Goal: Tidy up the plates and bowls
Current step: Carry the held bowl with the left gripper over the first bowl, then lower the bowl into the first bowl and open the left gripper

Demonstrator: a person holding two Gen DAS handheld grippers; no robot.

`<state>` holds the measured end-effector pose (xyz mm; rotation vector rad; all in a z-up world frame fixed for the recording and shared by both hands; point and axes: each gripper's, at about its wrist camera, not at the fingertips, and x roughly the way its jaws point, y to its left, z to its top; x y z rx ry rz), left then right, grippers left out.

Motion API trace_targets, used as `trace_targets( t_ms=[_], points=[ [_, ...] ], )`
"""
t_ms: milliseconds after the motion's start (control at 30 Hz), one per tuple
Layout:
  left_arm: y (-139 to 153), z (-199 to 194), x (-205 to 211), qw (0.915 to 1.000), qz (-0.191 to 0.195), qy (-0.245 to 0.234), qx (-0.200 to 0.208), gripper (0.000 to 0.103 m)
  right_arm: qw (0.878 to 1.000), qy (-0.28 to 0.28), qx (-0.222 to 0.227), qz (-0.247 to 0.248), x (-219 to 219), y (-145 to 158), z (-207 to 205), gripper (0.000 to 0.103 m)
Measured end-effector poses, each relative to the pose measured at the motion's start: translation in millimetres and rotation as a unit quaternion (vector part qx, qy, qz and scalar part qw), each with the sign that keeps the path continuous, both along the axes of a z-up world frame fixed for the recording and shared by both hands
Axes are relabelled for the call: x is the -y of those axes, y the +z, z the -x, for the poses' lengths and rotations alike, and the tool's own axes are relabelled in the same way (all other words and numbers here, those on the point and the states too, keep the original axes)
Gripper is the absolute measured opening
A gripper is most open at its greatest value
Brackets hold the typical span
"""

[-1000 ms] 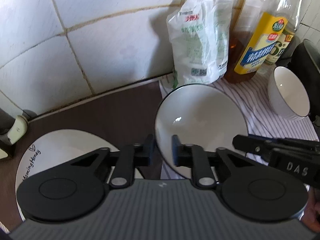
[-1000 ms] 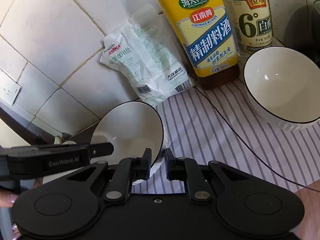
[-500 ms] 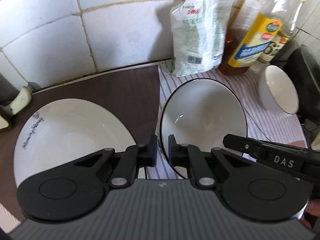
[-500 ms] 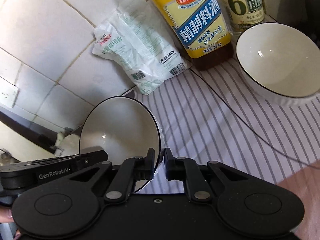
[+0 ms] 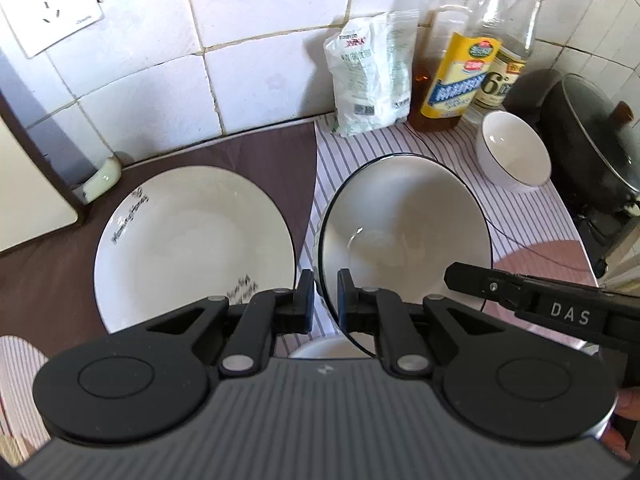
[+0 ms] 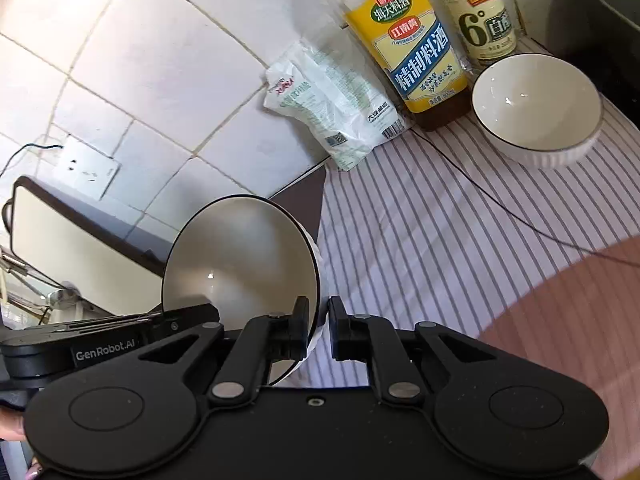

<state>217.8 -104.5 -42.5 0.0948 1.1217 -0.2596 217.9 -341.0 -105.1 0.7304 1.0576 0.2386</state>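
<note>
Left wrist view: both tools (left (image 5: 322,294), right (image 6: 319,326)) clamp the black-rimmed white ceramic bowl (image 5: 404,236), lifted; next, probably nest it into the smaller white bowl (image 5: 514,154).

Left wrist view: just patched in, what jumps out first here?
The black-rimmed bowl held tilted, off the counter, with the left gripper and right gripper each shut on its rim from opposite sides. Left of it, a big white plate lies on the brown mat. A smaller bowl sits on the striped cloth near the bottles.

bare striped cloth (image 6: 420,240) lies open ahead; bottles (image 6: 416,48), bag (image 6: 332,108) and small bowl (image 6: 536,108) crowd the wall.
</note>
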Motion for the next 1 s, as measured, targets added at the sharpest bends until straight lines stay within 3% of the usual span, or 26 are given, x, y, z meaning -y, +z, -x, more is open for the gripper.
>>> trace_targets(
  t_ms=[200, 400, 767, 1000],
  points=[
    [10, 29, -2, 0.9996, -0.022, -0.015, 0.005, 0.01, 1.0, 0.003, 0.011, 0.004, -4, 18, 28, 0.014],
    [13, 51, -12, 0.9998, -0.018, -0.011, 0.003, 0.01, 0.999, 0.009, 0.032, 0.021, -14, 31, 53, 0.015],
    [-14, 81, -44, 0.9985, 0.023, 0.025, -0.043, 0.012, 0.998, 0.028, 0.039, 0.044, -32, 26, 80, 0.015],
    [-37, 83, -46, 0.9974, 0.009, 0.033, -0.063, 0.012, 0.993, 0.056, 0.049, 0.096, -54, 20, 83, 0.014]
  ],
)
